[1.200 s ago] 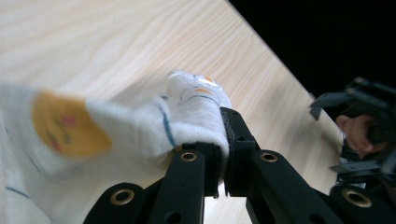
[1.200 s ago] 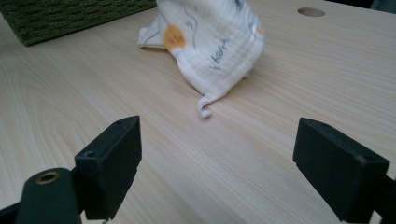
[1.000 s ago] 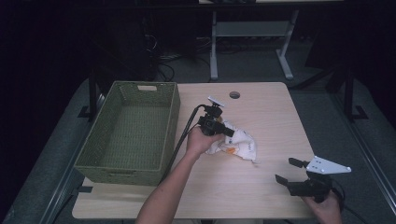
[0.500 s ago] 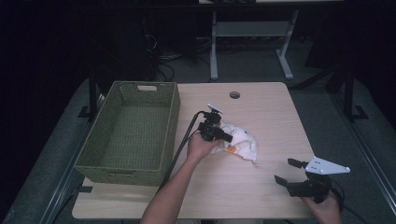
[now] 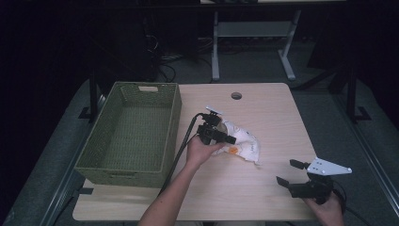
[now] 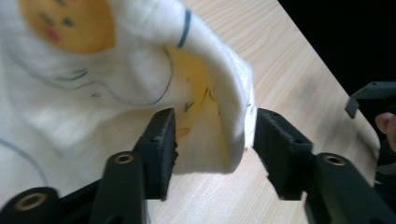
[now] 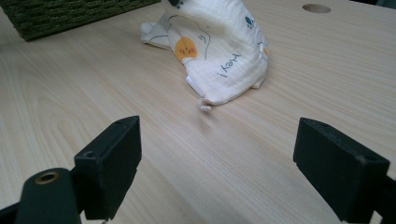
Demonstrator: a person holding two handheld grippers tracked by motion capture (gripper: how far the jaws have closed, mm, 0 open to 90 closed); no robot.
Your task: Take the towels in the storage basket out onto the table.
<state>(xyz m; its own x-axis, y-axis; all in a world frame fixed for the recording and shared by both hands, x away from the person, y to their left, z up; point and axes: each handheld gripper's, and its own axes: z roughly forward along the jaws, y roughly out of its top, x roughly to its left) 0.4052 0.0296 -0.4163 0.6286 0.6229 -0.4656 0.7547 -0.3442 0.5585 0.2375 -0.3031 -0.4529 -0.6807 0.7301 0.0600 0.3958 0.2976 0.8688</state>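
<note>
Wooden tabletop (image 5: 263,113), dark room behind, green woven basket (image 5: 129,132) at left edge. My left gripper (image 5: 225,137) sits at the white printed cloth (image 5: 242,145) mid-table; its jaws have just been opening, and vs. a sec ago the cloth lies more spread. Judgement: a release, cloth set down beside the basket, not in it. Left gripper view shows a cloth fold (image 6: 205,116) standing between the parted jaws, pads apparently not pressing. Right gripper (image 5: 294,176) idles wide open near the front edge, nothing in it; its view gives the cloth's "Hey!" print (image 7: 219,56).
</note>
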